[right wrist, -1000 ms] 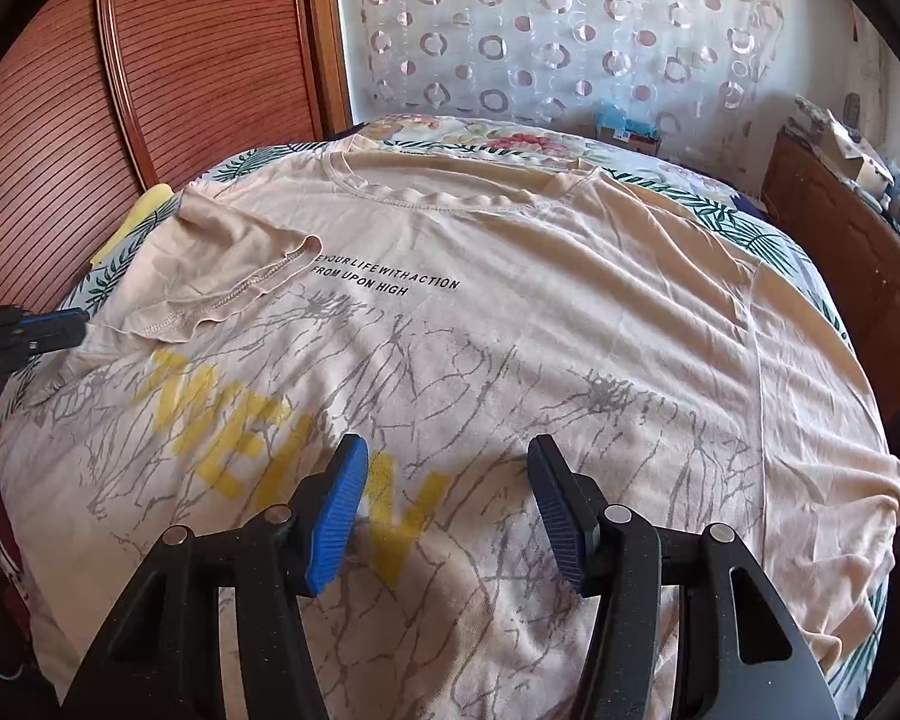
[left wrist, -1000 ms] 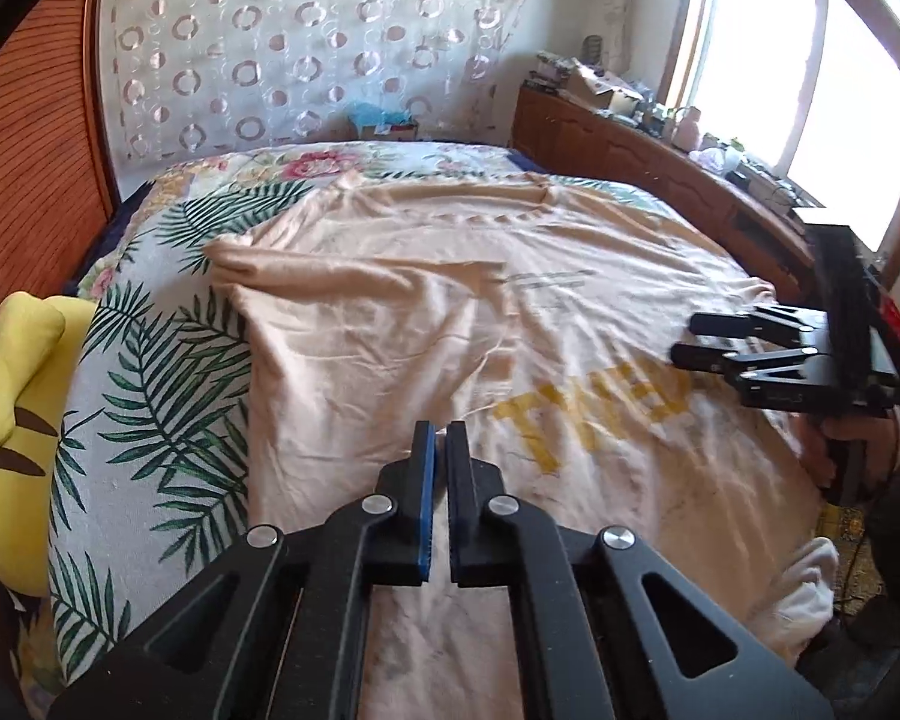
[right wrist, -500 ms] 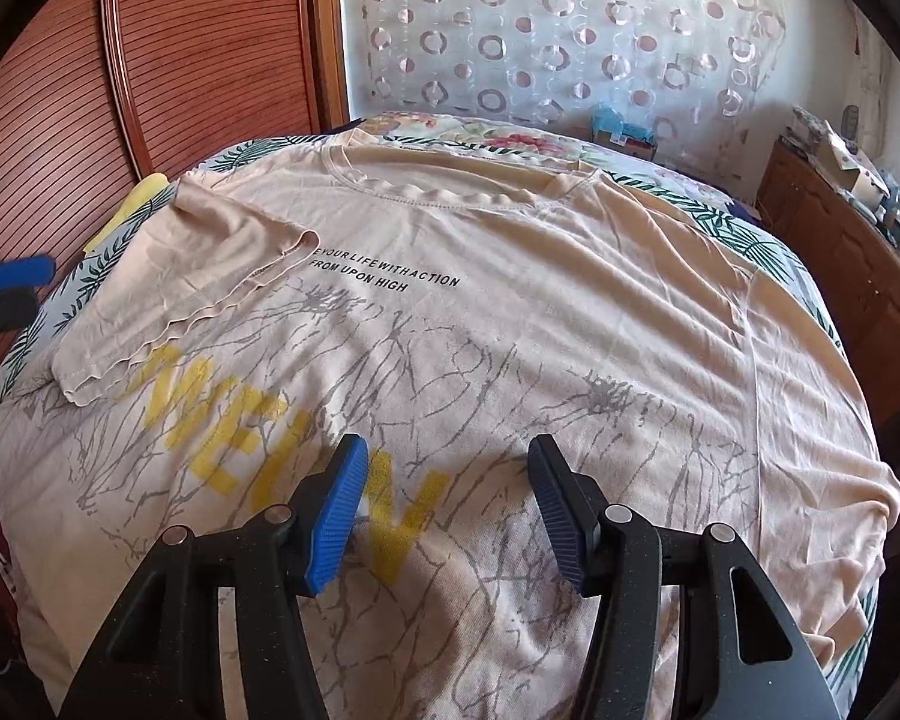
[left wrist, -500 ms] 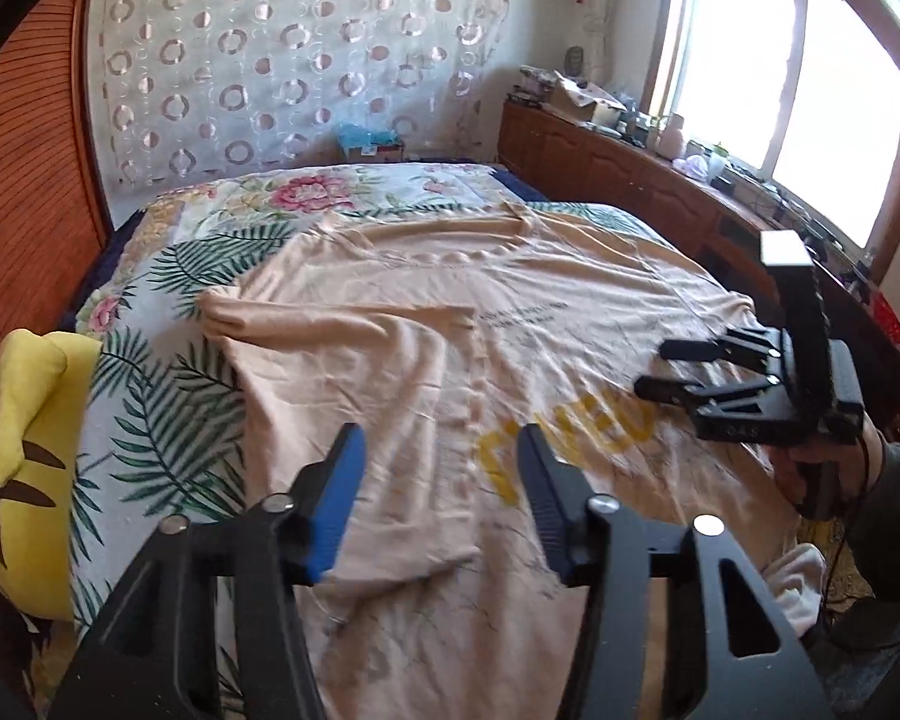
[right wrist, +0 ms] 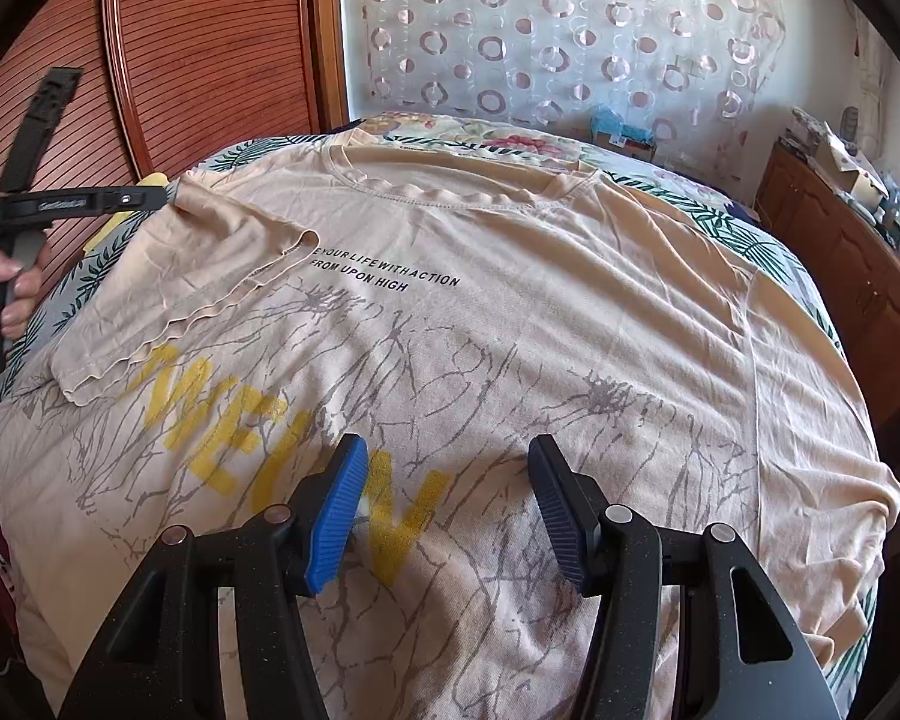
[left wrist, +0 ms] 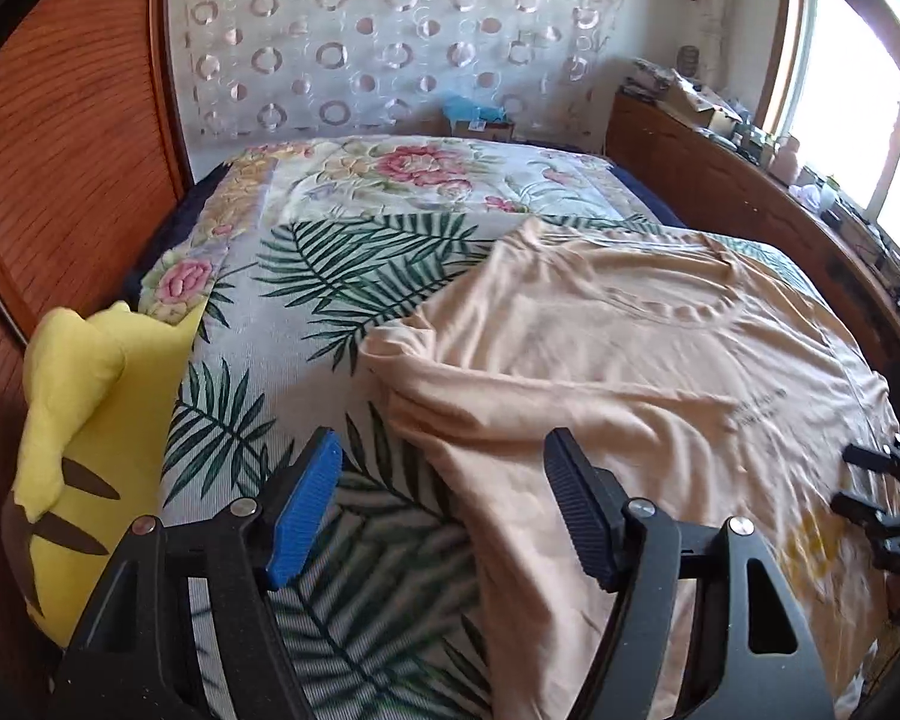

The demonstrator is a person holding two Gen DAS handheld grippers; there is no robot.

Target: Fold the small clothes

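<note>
A beige T-shirt [right wrist: 510, 324] with yellow letters and black text lies spread face up on the bed; it also shows in the left wrist view [left wrist: 630, 360]. Its left sleeve [right wrist: 198, 282] is folded inward onto the chest. My left gripper [left wrist: 444, 504] is open and empty, above the shirt's left edge near that sleeve; in the right wrist view it shows at the far left [right wrist: 150, 198] beside the shoulder. My right gripper [right wrist: 444, 504] is open and empty above the shirt's lower front. It shows at the right edge of the left wrist view [left wrist: 870, 480].
The bed has a leaf and flower patterned cover [left wrist: 342, 276]. A yellow plush pillow [left wrist: 78, 432] lies at the bed's left edge against a wooden wardrobe [right wrist: 180, 60]. A wooden cabinet [left wrist: 720, 192] with clutter runs along the right, under a window.
My left gripper opened, released the shirt's left sleeve folded onto the chest, and moved left and farther up the bed toward the shoulder. My right gripper stayed open and nearly still.
</note>
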